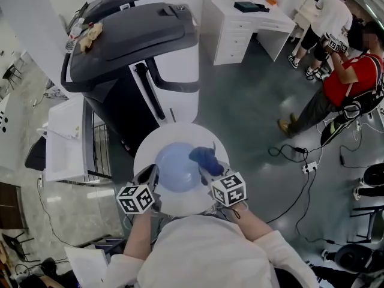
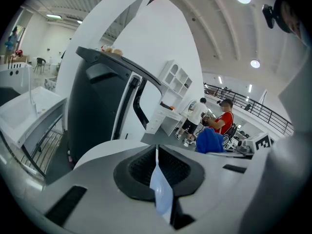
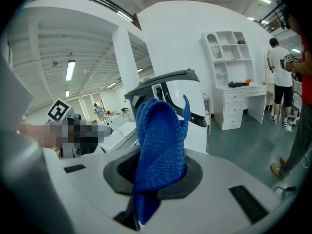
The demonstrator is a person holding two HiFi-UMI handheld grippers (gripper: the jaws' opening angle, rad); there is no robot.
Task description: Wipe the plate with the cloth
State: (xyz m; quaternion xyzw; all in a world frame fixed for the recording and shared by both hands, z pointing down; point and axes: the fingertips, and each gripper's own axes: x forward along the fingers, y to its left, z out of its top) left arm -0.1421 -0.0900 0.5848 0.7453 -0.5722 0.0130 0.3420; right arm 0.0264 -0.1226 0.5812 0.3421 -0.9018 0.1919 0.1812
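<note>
Head view from above. A person stands at the near edge of a small round white bench [image 1: 146,147] with a pair of tongs in each hand.

(a) The left tongs [image 1: 149,176] are closed on the left rim of a pale blue plate [image 1: 174,168]. In the left gripper view the plate shows as a thin sliver, edge-on, pinched between the two dark pads. In the head view it lies over the middle of the bench, its face turned up to the camera. Whether it rests on the bench or is held clear of it cannot be told.

(b) The right tongs [image 1: 211,170] are closed on a blue knitted cloth [image 1: 203,156]. In the right gripper view the cloth stands up in a bunch from between the pads, and a short tail hangs below them. In the head view the cloth lies over the plate's far right part, towards the bench's right edge. Whether it touches the plate cannot be told.

(c) Each pair of tongs carries a cube with square markers, at the bench's near edge.

(d) Beyond the bench's far edge stands a large grey and white machine [image 1: 135,38] with a dark lid. A white desk [image 1: 249,26] with drawers stands further back on the right. Two people, one in a red shirt [image 1: 351,80] and one in a white shirt [image 1: 331,15], are on the grey floor well apart from the bench. Cables [image 1: 297,155] trail across the floor off its right edge.
</note>
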